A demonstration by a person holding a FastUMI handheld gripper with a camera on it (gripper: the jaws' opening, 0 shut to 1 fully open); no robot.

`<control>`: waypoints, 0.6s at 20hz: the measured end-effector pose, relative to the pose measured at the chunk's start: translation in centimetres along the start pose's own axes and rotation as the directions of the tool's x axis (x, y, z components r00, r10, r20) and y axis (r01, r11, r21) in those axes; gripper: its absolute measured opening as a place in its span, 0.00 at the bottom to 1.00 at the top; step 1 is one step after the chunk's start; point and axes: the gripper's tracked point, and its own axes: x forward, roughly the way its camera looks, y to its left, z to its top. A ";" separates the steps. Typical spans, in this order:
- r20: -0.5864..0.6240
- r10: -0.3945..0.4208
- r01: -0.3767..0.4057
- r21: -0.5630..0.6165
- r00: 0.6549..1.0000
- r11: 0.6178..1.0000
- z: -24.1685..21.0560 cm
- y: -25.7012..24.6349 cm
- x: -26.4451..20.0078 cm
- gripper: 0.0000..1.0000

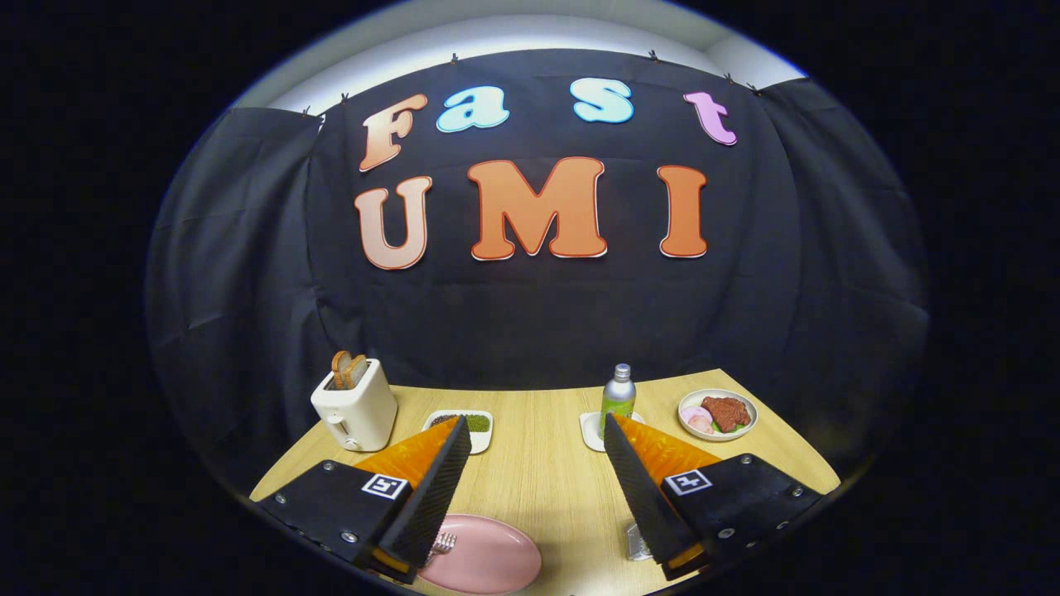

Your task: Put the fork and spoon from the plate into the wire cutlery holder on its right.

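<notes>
Here the tongs [537, 430] gape wide over the table [538, 480], the fork [443, 544] on the pink plate [489, 563] beside their left finger

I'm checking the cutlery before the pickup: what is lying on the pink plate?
On the pink plate, fork tines show beside the left finger of the open gripper. That finger covers the rest of the fork and part of the plate, so a spoon cannot be confirmed.

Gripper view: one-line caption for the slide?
Open gripper hovers above the wooden table, the pink plate with the fork lying below its fingers.
</notes>
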 end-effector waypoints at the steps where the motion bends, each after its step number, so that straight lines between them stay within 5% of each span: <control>1: 0.000 0.000 0.000 -0.004 1.000 1.000 -0.3 1.0 -0.2 0.97; 8: -0.106 0.052 -0.052 0.001 0.993 0.999 -5.2 7.8 -0.8 0.97; 12: -0.328 0.113 -0.107 0.036 0.938 0.994 -12.1 10.4 -0.9 0.97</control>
